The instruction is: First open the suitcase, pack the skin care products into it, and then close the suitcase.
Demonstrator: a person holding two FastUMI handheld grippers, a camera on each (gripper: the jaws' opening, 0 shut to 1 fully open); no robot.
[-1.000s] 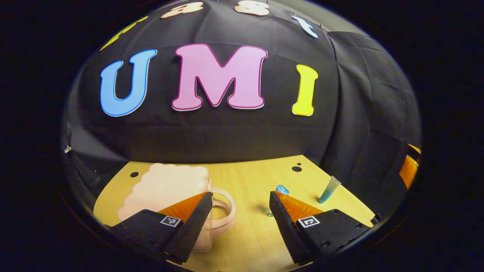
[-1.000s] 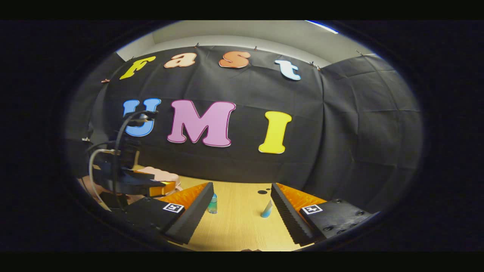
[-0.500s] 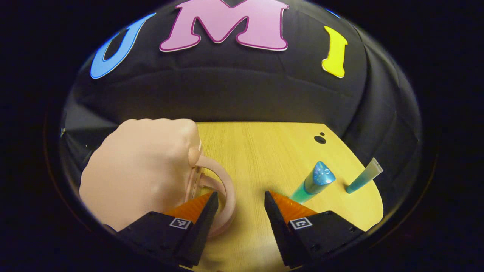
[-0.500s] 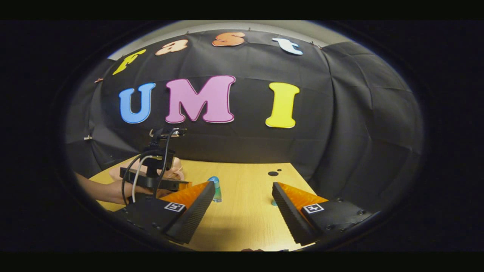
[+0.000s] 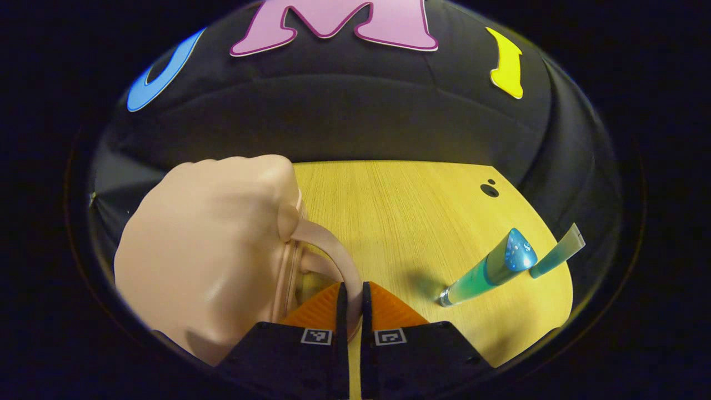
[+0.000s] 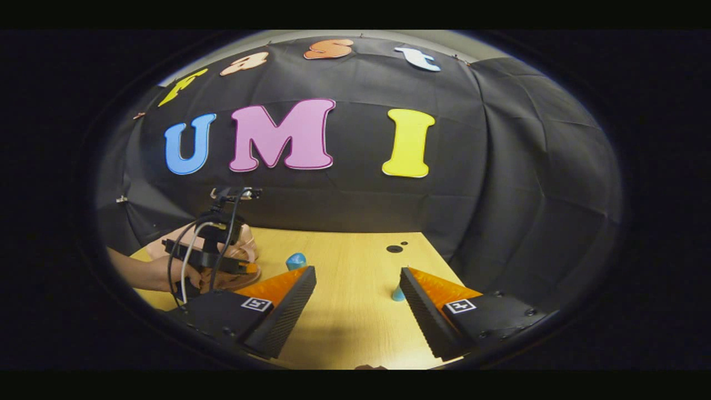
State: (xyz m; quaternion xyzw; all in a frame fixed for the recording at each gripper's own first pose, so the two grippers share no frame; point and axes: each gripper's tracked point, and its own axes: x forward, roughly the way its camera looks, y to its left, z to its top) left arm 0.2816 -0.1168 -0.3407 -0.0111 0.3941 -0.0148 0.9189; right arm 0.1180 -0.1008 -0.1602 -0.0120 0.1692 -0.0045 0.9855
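Note:
A small pale pink suitcase (image 5: 211, 255) lies closed on the wooden table (image 5: 400, 211), its arched handle (image 5: 328, 250) pointing toward me. My left gripper (image 5: 353, 297) is shut on that handle, with the band pinched between both fingers. A teal bottle with a blue cap (image 5: 489, 272) and a teal tube (image 5: 555, 255) stand to the right. In the right gripper view, my right gripper (image 6: 358, 286) hangs open over the table with nothing in it. The left gripper (image 6: 214, 261) and the hand holding it (image 6: 166, 272) sit at the suitcase (image 6: 244, 247). The bottle cap (image 6: 296, 260) and tube (image 6: 397, 293) peek past the fingers.
Black cloth walls the table at the back and right. Two small dark holes (image 5: 489, 190) mark the tabletop near its far right corner. Cables (image 6: 189, 255) loop off the left gripper. Bare wood (image 6: 355, 322) lies between the suitcase and the bottle.
My left gripper moved forward and down and went from open to shut on the suitcase handle. The right gripper stayed open and tilted down a little.

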